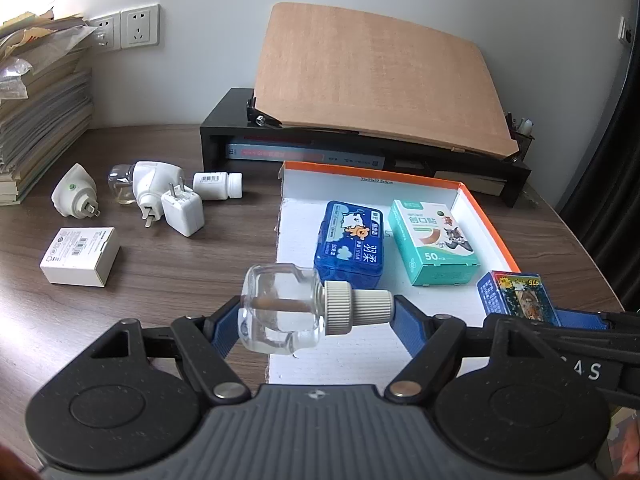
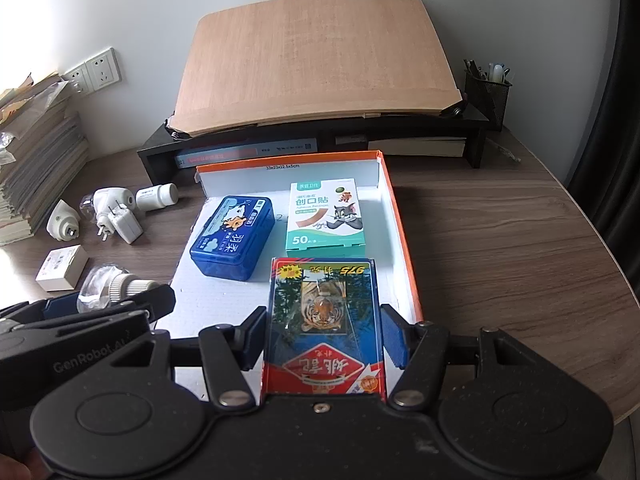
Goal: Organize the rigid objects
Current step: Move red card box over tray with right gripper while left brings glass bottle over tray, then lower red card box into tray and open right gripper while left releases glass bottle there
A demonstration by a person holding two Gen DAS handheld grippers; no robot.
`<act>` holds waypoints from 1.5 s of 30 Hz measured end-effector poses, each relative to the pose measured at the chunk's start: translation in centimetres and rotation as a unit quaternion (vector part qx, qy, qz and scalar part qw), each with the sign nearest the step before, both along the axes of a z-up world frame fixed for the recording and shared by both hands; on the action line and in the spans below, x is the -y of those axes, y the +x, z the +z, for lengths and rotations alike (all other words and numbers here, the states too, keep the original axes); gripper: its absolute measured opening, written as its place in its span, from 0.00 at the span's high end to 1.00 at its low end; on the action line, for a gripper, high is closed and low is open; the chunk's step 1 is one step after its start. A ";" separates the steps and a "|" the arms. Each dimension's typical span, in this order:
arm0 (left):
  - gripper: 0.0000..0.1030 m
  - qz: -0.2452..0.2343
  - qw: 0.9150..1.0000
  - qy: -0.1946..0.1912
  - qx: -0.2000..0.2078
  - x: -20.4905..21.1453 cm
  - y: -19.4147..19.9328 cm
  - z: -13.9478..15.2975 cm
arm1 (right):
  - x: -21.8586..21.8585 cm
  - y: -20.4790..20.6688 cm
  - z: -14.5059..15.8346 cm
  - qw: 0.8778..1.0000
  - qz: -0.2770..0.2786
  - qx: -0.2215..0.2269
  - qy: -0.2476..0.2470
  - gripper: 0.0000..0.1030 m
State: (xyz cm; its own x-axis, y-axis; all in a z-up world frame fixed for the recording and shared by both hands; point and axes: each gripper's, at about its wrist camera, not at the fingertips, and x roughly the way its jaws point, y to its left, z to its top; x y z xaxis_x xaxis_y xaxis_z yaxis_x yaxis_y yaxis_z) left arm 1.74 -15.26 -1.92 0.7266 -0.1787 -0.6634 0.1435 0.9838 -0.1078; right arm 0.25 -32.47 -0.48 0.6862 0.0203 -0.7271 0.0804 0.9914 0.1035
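While the left gripper [image 1: 316, 312] pinches a clear glass bottle [image 1: 280, 312] sideways by its base and ribbed cap, the right gripper [image 2: 324, 332] clamps a playing-card pack [image 2: 324, 320] by its long edges. Both are held over the near end of the orange-rimmed tray [image 2: 404, 240], the bottle at its left edge. Inside the tray, farther back, sit a blue tissue box [image 2: 234, 238] and a teal plaster box [image 2: 326, 216] side by side. Left of the tray lie a white charger [image 1: 182, 212], plug-in units [image 1: 150, 184], a pill bottle [image 1: 218, 185] and a small white carton [image 1: 80, 255].
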 end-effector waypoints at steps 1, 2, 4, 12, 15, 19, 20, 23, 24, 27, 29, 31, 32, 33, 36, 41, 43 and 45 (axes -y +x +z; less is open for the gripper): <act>0.23 0.000 1.000 0.000 0.000 0.0 0.1 0.0 | 0.0 0.1 -0.1 1.000 -0.001 -0.001 0.000 0.31; 0.23 -0.001 1.000 0.001 -0.001 0.0 0.1 0.0 | 0.0 0.1 -0.1 1.000 -0.002 -0.002 -0.001 0.31; 0.23 -0.002 1.000 0.001 -0.002 0.0 0.2 -0.1 | 0.1 0.5 -0.2 1.000 -0.003 -0.003 -0.001 0.31; 0.23 -0.010 1.000 0.002 -0.007 0.3 0.7 -0.4 | 0.1 1.1 -0.4 1.000 -0.006 -0.010 -0.011 0.31; 0.23 -0.012 1.000 0.002 -0.009 0.4 0.9 -0.6 | 0.3 1.3 -0.5 1.000 -0.008 -0.012 -0.011 0.31; 0.23 -0.014 1.000 0.003 -0.010 0.5 1.1 -0.7 | 0.4 1.6 -0.5 1.000 -0.009 -0.013 -0.012 0.31; 0.23 -0.014 1.000 0.002 -0.010 0.5 1.2 -0.7 | 0.4 1.7 -0.6 1.000 -0.008 -0.014 -0.012 0.31; 0.23 -0.014 1.000 0.002 -0.011 0.5 1.3 -0.7 | 0.3 2.0 -0.7 1.000 -0.007 -0.016 -0.013 0.31; 0.23 -0.014 1.000 0.002 -0.012 0.5 1.3 -0.8 | 0.3 2.0 -0.8 1.000 -0.007 -0.017 -0.013 0.31; 0.23 -0.013 1.000 0.002 -0.014 0.6 1.5 -0.9 | 0.3 2.2 -1.0 1.000 -0.007 -0.020 -0.013 0.31; 0.23 -0.014 1.000 0.002 -0.015 0.6 1.6 -1.0 | 0.3 2.3 -1.0 1.000 -0.008 -0.020 -0.014 0.31; 0.23 -0.016 1.000 0.003 -0.017 0.6 1.8 -1.2 | 0.3 2.5 -1.2 1.000 -0.008 -0.022 -0.012 0.31; 0.23 -0.016 1.000 0.003 -0.017 0.6 1.9 -1.2 | 0.3 2.6 -1.2 1.000 -0.008 -0.023 -0.012 0.31; 0.23 -0.015 1.000 0.002 -0.019 0.6 2.0 -1.3 | 0.3 2.8 -1.3 1.000 -0.008 -0.023 -0.013 0.31; 0.23 -0.013 1.000 0.002 -0.021 0.6 2.2 -1.5 | 0.3 3.1 -1.5 1.000 -0.008 -0.026 -0.014 0.31; 0.23 -0.014 1.000 0.003 -0.026 0.8 2.5 -1.7 | 0.4 3.2 -1.4 1.000 -0.007 -0.019 -0.015 0.32; 0.23 -0.015 1.000 0.003 -0.027 0.9 2.7 -1.8 | 0.5 3.3 -1.1 1.000 -0.009 -0.011 -0.019 0.32; 0.23 -0.018 0.999 0.005 -0.028 1.2 2.7 -1.9 | 0.9 3.3 -0.9 1.000 -0.014 -0.006 -0.020 0.32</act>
